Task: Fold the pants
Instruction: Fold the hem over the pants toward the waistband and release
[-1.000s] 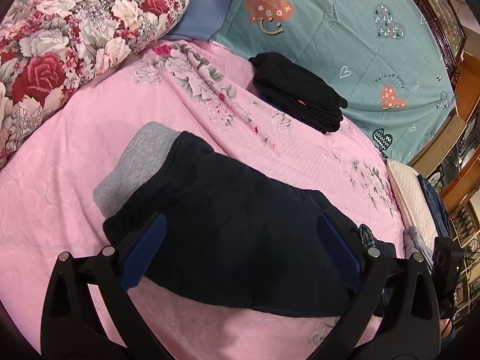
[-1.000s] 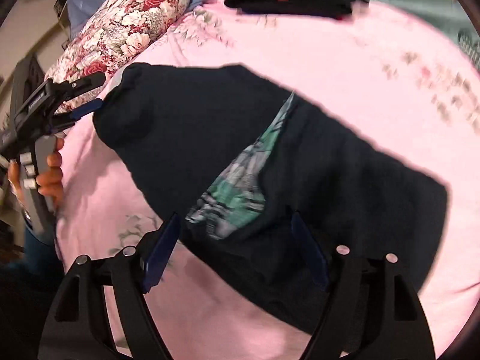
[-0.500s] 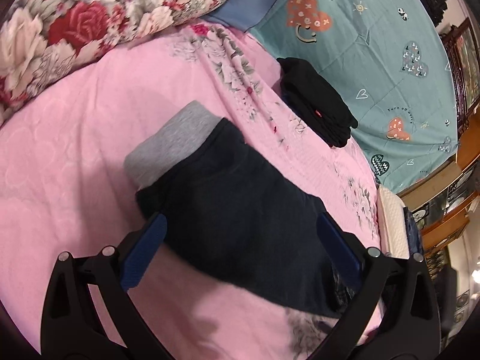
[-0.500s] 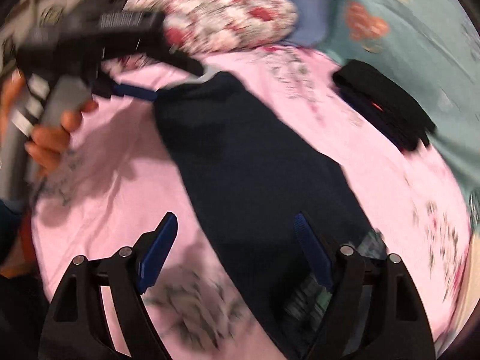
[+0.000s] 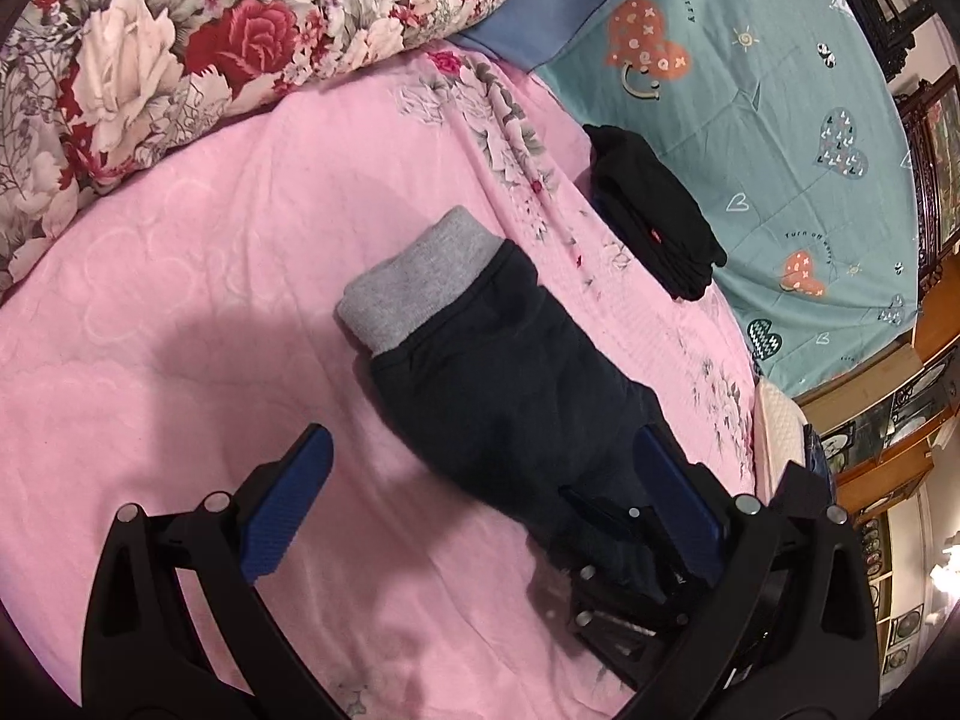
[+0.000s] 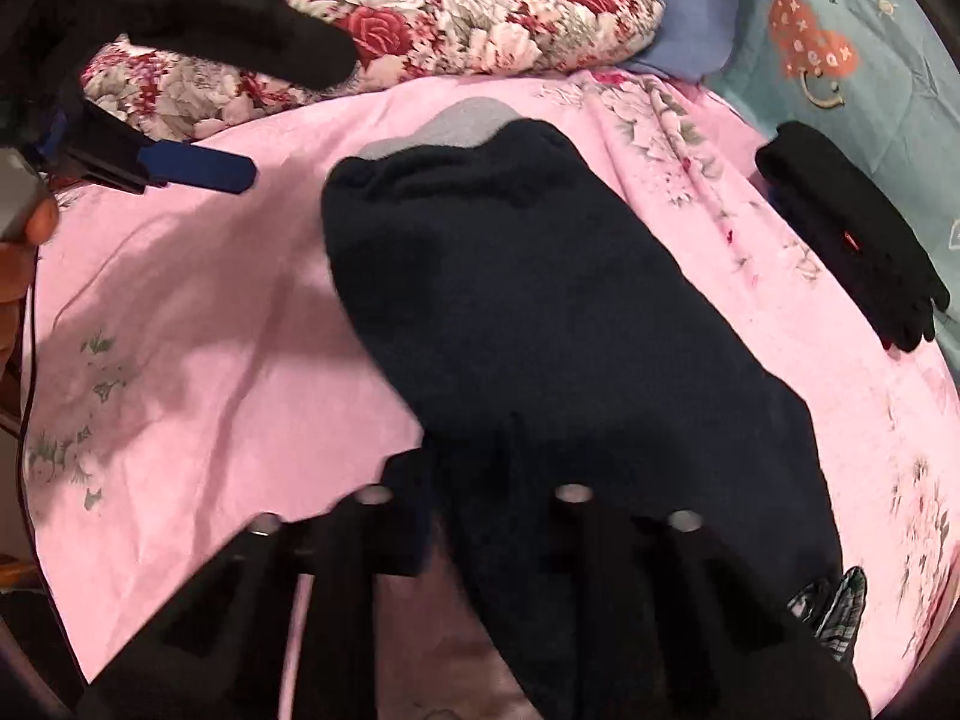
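We have the dark navy fleece pants with the grey ribbed waistband (image 5: 516, 384) lying along the pink floral bedsheet (image 5: 198, 300), doubled lengthwise into one long strip, waistband end toward the red-and-white floral quilt roll (image 5: 210, 42). A stack of folded black clothes (image 5: 654, 216) sits well apart, near the teal heart-print blanket (image 5: 780, 96).

Our left gripper (image 5: 480, 498) hangs above the sheet beside the pants with its blue-padded fingers (image 5: 288, 504) spread wide and nothing between them. In the right wrist view, our right gripper (image 6: 486, 480) has its black arms drawn close together at the near end of the pants, and the dark cloth bunches up exactly where the tips would meet; we judge it clamped on the fabric, though the tips themselves are buried in the cloth. A scrap of green plaid lining (image 6: 837, 606) shows at the lower edge.

We judge the lengthwise fold done and the crosswise fold starting. The next move likely calls for lifting the gripped leg end and carrying it toward the waistband, with the left gripper free to pin or steady the waistband end so the strip does not slide or twist.
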Tool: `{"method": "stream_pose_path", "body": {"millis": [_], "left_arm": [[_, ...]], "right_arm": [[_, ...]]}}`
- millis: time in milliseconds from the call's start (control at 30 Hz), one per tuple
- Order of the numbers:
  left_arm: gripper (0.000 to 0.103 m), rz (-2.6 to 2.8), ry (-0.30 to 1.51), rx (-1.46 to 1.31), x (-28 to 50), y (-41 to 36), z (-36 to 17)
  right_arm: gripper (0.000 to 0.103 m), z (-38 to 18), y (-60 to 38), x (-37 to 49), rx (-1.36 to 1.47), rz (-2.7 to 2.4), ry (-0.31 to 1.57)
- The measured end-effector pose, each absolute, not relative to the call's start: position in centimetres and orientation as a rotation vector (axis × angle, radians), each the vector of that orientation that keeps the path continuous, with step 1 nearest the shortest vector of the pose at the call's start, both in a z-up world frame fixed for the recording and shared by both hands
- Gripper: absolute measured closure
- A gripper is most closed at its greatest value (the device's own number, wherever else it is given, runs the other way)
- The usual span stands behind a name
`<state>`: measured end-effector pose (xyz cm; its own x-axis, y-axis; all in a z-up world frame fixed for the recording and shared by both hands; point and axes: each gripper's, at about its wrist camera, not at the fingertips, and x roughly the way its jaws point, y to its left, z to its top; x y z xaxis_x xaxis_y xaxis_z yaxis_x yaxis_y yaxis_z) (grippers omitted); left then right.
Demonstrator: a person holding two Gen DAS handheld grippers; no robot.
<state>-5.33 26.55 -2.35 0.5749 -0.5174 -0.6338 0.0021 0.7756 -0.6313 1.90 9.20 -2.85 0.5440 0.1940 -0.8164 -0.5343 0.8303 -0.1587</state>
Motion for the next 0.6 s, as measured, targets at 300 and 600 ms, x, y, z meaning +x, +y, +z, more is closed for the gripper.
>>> {"method": "stream_pose_path", "body": {"millis": [300, 600], "left_arm": [[0.002, -0.432, 0.991, -0.718, -5.0, 25.6, -3.3], [0.002, -0.505, 1.057, -0.778, -4.2, 23.3, -4.9]], "right_arm": [[0.088, -1.9, 6.0, 3.1, -0.108, 0.529, 0.955], [0.088, -1.6, 4.4, 3.7, 0.015, 0.552, 0.950]]}}
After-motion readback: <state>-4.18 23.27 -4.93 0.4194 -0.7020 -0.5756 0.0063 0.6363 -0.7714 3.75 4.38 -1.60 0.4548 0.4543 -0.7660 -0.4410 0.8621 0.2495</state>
